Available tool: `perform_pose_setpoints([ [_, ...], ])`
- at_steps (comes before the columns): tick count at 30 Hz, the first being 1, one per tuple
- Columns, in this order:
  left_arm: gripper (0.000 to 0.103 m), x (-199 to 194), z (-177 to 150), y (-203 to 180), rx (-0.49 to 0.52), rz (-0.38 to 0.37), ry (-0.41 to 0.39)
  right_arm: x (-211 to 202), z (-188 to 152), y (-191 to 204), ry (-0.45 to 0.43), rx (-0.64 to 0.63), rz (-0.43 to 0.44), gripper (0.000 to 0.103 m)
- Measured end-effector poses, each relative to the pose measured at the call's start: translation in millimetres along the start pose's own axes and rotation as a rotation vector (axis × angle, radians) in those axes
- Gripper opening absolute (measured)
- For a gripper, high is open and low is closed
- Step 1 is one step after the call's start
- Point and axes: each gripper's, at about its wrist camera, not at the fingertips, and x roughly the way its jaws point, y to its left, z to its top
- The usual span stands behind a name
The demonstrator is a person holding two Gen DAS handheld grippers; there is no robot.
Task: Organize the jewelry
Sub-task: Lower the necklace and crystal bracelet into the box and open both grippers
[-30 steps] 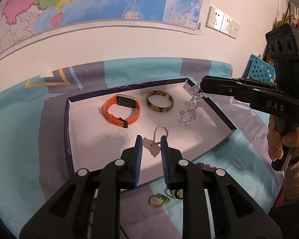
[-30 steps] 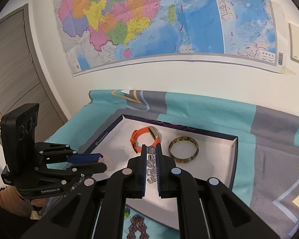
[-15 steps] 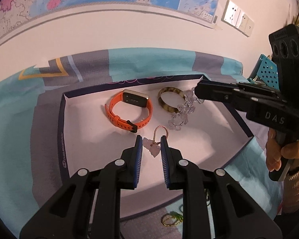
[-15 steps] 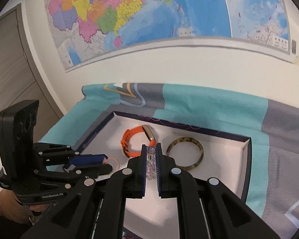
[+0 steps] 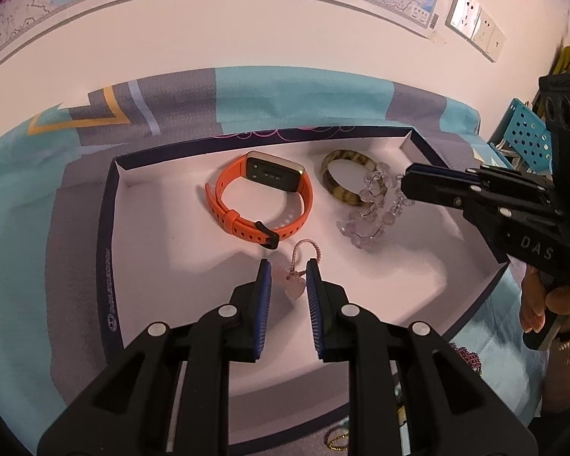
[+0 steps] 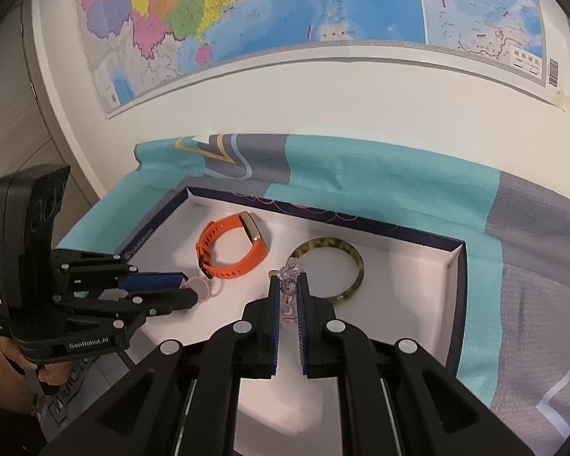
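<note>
A white tray with a dark rim (image 5: 108, 266) lies on the teal and grey cloth. In it are an orange watch band (image 5: 262, 197) and a tortoiseshell bangle (image 5: 342, 182). My left gripper (image 5: 288, 269) is shut on a pink charm (image 5: 294, 287), low over the tray's middle; its cord loop (image 5: 306, 250) sticks out ahead. From the right, my right gripper (image 5: 408, 186) holds a clear bead bracelet (image 5: 372, 212) that drapes down beside the bangle. In the right wrist view the right gripper (image 6: 288, 279) is shut on the beads (image 6: 288, 296), and the left gripper (image 6: 188, 290) is at the left.
Outside the tray's near edge lie a gold ring (image 5: 338, 440) and a purple bead string (image 5: 465, 353). A blue perforated basket (image 5: 528, 133) stands at the far right. The wall with a map rises just behind the table. A hand (image 5: 547, 304) grips the right handle.
Both grippers have come forward and down over the tray with their pieces. The bead bracelet now hangs low beside the bangle, and the pink charm is closer to the tray floor.
</note>
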Motion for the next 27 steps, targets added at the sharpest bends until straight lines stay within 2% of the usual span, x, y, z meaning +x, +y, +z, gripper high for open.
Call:
perform_pose_setpoints([
  [16,0.021,8.7,6.2,3.7,-0.016,0.017,0.010,13.3,-18.4,-12.2,0.071,0.032,-0.030,0.009],
  [22,0.032,-2.0,4.0,3.0,-0.008,0.039,-0.017,10.2,-24.9,-16.8,0.082,0.050,-0.042,0.010],
  [24,0.040,-10.7,3.3,1.3,0.000,0.048,-0.042,6.8,-26.5,-16.8,0.080,0.052,-0.045,0.011],
  [27,0.044,-27.8,1.1,-2.0,0.013,0.065,-0.089,-0.1,-29.5,-16.3,0.075,0.054,-0.052,0.016],
])
